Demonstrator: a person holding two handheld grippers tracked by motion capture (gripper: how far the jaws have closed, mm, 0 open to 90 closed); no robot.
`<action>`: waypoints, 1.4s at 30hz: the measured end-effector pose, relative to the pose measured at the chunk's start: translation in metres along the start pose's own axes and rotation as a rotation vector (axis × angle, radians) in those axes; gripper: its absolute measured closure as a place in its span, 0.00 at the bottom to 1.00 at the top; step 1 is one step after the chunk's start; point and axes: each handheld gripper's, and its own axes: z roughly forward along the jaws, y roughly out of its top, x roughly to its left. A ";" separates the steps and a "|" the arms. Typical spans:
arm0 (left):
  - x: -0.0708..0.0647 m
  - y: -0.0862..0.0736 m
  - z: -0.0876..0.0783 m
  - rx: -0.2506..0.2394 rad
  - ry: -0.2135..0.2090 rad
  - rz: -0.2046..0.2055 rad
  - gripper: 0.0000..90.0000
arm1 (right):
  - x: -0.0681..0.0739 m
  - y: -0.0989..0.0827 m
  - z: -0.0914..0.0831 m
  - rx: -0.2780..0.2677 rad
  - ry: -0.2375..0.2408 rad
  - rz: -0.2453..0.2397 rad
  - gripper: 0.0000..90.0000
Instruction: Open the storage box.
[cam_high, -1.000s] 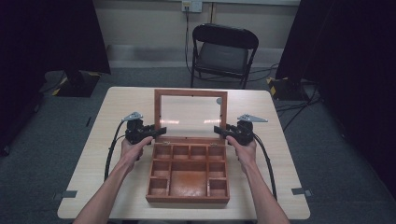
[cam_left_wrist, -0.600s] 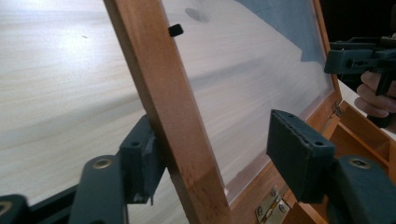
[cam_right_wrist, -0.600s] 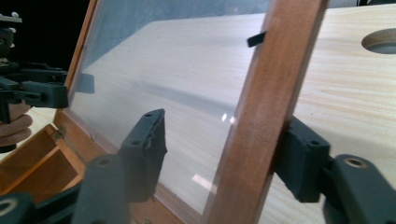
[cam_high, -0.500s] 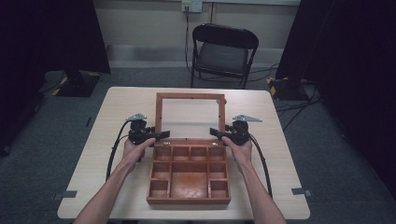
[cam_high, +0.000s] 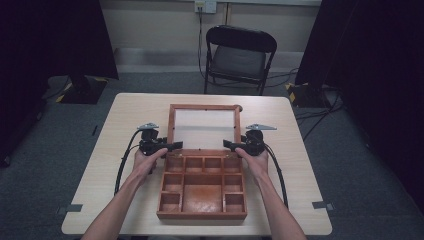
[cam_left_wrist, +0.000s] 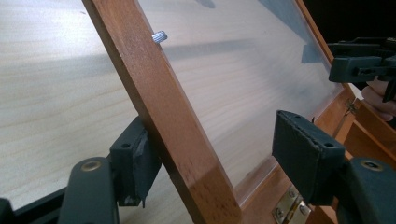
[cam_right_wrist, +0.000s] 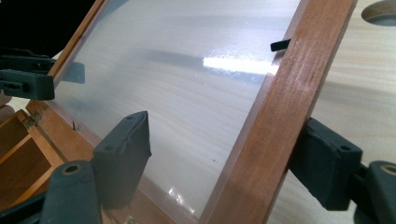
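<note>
An open wooden box (cam_high: 202, 216) with several compartments sits at the table's middle front. Its glass-paned lid (cam_high: 202, 107) leans far back behind it. My left gripper (cam_high: 172, 146) is at the lid's left side rail and my right gripper (cam_high: 227, 145) at its right rail, both near the hinges. In the left gripper view the open gripper (cam_left_wrist: 217, 140) straddles the wooden rail (cam_left_wrist: 163, 116), one pad touching its outer face. In the right gripper view the open gripper (cam_right_wrist: 224, 135) straddles the other rail (cam_right_wrist: 285, 102) the same way. Neither clamps it.
The light wooden table (cam_high: 130, 115) has bare room on both sides of the box. A black folding chair (cam_high: 240, 55) stands beyond the far edge. A brass hinge (cam_left_wrist: 286, 210) and a small metal knob (cam_left_wrist: 159, 36) show on the lid. Cables trail from both grippers.
The lid has swung back from nearly upright to leaning far back. Both grippers moved with its side rails, slightly lower and closer to the hinges.
</note>
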 end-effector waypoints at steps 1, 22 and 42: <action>0.000 0.000 0.000 0.001 0.003 -0.001 0.36 | 0.000 0.000 0.000 0.005 -0.001 0.003 0.26; 0.009 -0.007 -0.001 0.044 0.070 -0.043 0.27 | -0.003 0.001 -0.004 0.004 -0.010 -0.001 0.28; -0.006 -0.001 -0.035 0.000 0.069 0.047 0.25 | 0.002 0.006 -0.026 0.009 -0.003 -0.032 0.26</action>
